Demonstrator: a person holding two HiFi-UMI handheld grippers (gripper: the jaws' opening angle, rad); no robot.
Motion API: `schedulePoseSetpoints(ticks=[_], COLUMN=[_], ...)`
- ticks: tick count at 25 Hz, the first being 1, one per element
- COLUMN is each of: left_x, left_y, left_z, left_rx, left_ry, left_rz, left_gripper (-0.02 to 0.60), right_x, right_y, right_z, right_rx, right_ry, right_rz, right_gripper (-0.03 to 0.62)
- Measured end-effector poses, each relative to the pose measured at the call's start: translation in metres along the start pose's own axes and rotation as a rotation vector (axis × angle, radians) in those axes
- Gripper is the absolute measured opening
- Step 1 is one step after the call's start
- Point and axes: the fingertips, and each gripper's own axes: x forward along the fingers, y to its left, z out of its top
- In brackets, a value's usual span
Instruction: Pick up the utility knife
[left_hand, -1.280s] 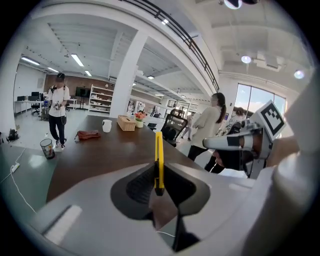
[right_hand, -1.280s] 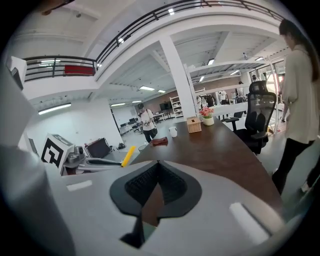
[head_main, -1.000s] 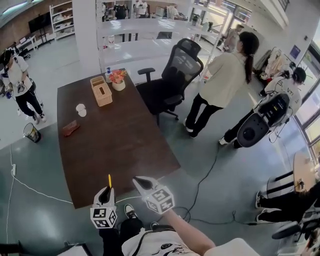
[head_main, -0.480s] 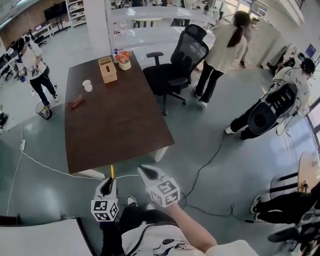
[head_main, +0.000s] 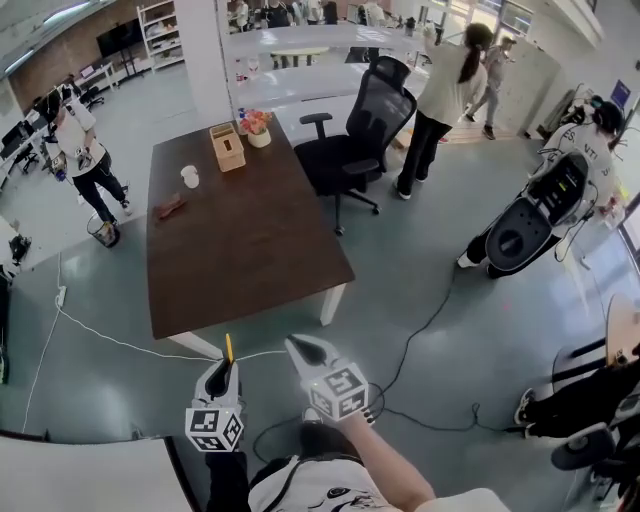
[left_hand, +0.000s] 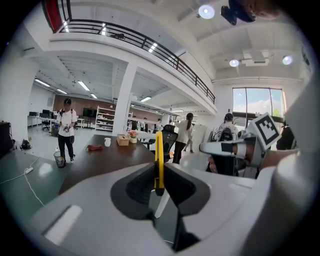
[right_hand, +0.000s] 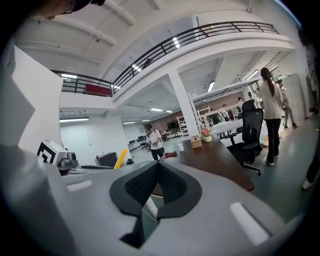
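Note:
The utility knife (head_main: 229, 349) is a thin yellow bar standing up out of my left gripper (head_main: 227, 366), low in the head view, above the grey floor and short of the table. In the left gripper view the jaws are shut on the knife (left_hand: 159, 159), which rises on edge from between the black pads (left_hand: 140, 185). My right gripper (head_main: 297, 347) hangs just right of it, shut with nothing held. In the right gripper view the pads (right_hand: 145, 184) meet, and the knife (right_hand: 120, 158) shows at the left.
A dark wooden table (head_main: 240, 250) stands ahead with a tissue box (head_main: 227, 146), flower pot (head_main: 258, 128), white cup (head_main: 190, 177) and a reddish object (head_main: 170, 208). A black office chair (head_main: 365, 130) is at its right. Cables (head_main: 420, 330) cross the floor. Several people stand around.
The table has drawn away from me: one second ago both grippers were over its near edge, now they are over the floor. The left gripper still holds the knife.

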Motion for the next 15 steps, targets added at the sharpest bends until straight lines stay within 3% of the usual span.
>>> schedulePoseSetpoints(ticks=[10, 15], left_x=[-0.095, -0.126], left_y=[0.019, 0.006], left_z=[-0.038, -0.053], left_rx=[-0.045, -0.068], left_ry=[-0.060, -0.070], left_rz=[0.026, 0.003], left_gripper=[0.049, 0.049], right_x=[-0.042, -0.064], right_y=[0.074, 0.107], right_z=[-0.042, -0.055], right_rx=[0.001, -0.033], right_ry=[-0.037, -0.028], right_rz=[-0.059, -0.067], right_gripper=[0.002, 0.002])
